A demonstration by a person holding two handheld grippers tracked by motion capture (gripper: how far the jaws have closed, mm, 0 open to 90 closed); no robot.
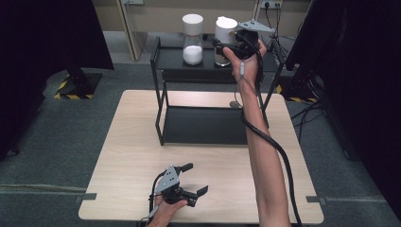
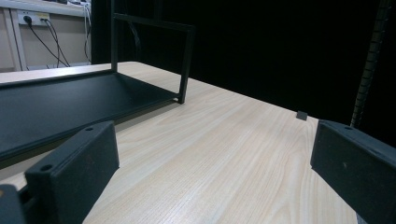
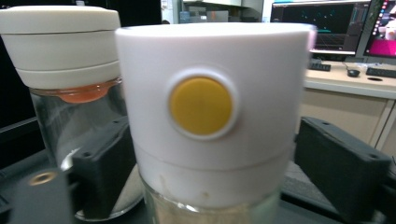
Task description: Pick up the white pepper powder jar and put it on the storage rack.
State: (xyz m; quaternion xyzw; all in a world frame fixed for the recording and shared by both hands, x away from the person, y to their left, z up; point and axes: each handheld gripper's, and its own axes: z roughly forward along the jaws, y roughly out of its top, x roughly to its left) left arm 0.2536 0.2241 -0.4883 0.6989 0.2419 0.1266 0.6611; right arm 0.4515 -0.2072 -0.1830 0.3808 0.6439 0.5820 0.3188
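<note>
R hand-held gripper (image 1: 222,46) reaching w/ jaws spread wide around white-lidded jar (image 3: 212,112) on top shelf of black rack (image 1: 163,94), contact unclear, second jar (image 1: 192,40) sitting just beside it, L hand-held gripper (image 1: 195,178) hovering wide open, empty, over tabletop (image 1: 127,156) in front of rack

From my remote seat I see a light wooden table (image 1: 127,156) on grey carpeted floor (image 1: 52,137), black curtains (image 1: 42,38) at both sides, a beige wall with power sockets (image 2: 25,18), and lit computer monitors (image 3: 322,23) on a desk.
</note>
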